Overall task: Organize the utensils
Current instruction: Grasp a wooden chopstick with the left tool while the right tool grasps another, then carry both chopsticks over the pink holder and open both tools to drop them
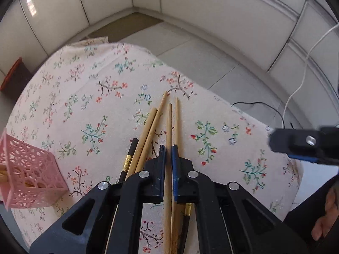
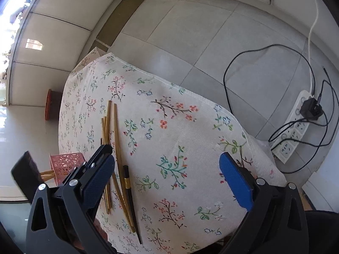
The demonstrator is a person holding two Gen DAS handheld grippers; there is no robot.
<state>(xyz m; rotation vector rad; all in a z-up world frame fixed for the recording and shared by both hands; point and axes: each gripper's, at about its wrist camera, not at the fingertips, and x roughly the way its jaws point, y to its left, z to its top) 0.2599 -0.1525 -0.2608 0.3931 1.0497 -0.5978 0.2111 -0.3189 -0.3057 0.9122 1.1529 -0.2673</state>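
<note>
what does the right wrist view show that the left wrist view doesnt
Only the right wrist view shows the power strip on the floor and the right gripper open over the cloth. Only the left wrist view shows the left gripper closed around a bamboo chopstick. Both show the floral tablecloth, the chopstick pile and the pink basket.

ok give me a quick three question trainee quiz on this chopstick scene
1. True or false: the left gripper straddles a pale bamboo chopstick.
2. The right gripper is: A open, B shut on a chopstick.
3. Fill in: the pink perforated plastic basket already holds ____.

Key: 1 true; it is nearly shut around the chopstick, though a firm pinch cannot be confirmed. 2 A. 3 chopsticks, seen in the right wrist view.
</note>
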